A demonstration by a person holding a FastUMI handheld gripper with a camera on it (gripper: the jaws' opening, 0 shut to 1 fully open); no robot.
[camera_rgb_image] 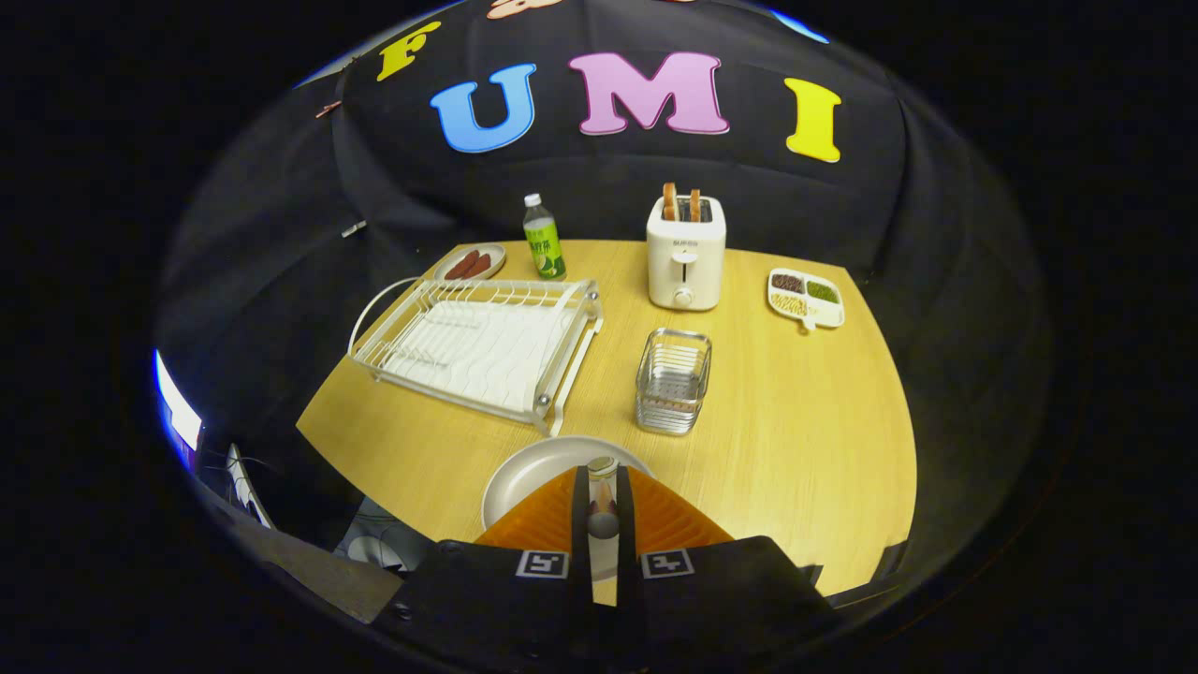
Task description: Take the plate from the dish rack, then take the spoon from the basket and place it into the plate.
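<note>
1. Gripper state: the gripper [602,505] sits low in the centre of the frame with its fingers drawn almost together. A narrow gap remains, and the spoon [602,510] stands in it, handle end up near the fingertips. Both fingers appear to press on it.
2. Plate position: the plate [529,477] lies on the table [796,421] directly beneath the fingers, already out of the dish rack [477,342] in the left centre of the frame. The basket [674,379] stands just above and right of the plate.
3. Hazard, early release: if you spread the fingers while the spoon hangs high, it is likely to bounce off the plate. Lower it first.
4. Hazard, off-centre drop: the fingers hide much of the plate. If you release near the rim, the spoon may tip out onto the table.
5. Hazard, slip: the hold looks thin. A sudden tilt could let the spoon rotate or slide between the fingers.
6. Hazard, collision: pressing down too far may push the plate toward the near table edge at the bottom of the frame.
</note>
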